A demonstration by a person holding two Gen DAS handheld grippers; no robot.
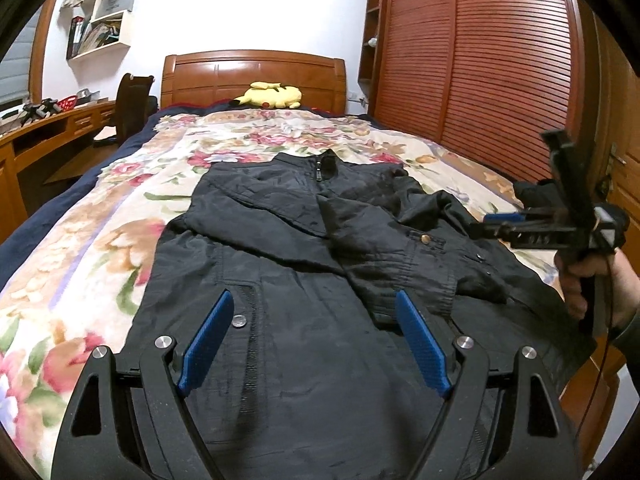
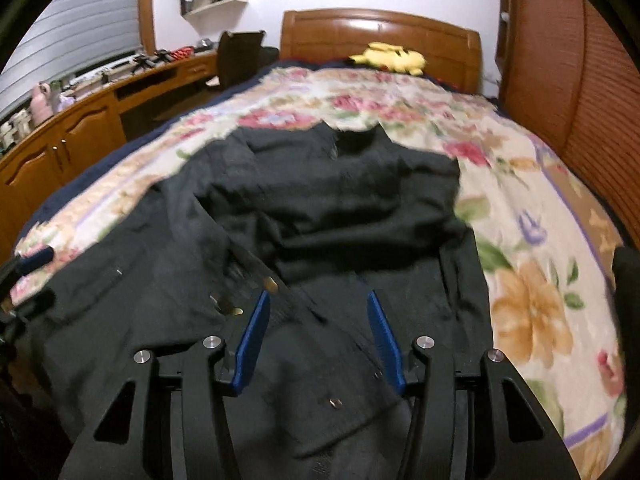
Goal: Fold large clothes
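Black jacket (image 1: 304,264) on bed (image 1: 100,240): soft, floppy, prob a bit slippery. Grab hem corners, 6 o'clock. Left gripper (image 1: 314,344) & right gripper (image 2: 320,338): fingers apart, holding nothing.

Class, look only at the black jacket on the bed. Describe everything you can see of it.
The black jacket lies front-up on the floral bedspread, its collar toward the headboard. The fabric looks thin, slightly shiny and creased. A zip runs down from the collar; metal snap buttons dot the front. Both sleeves are folded across the chest, cuffs overlapping. Neither gripper holds it.
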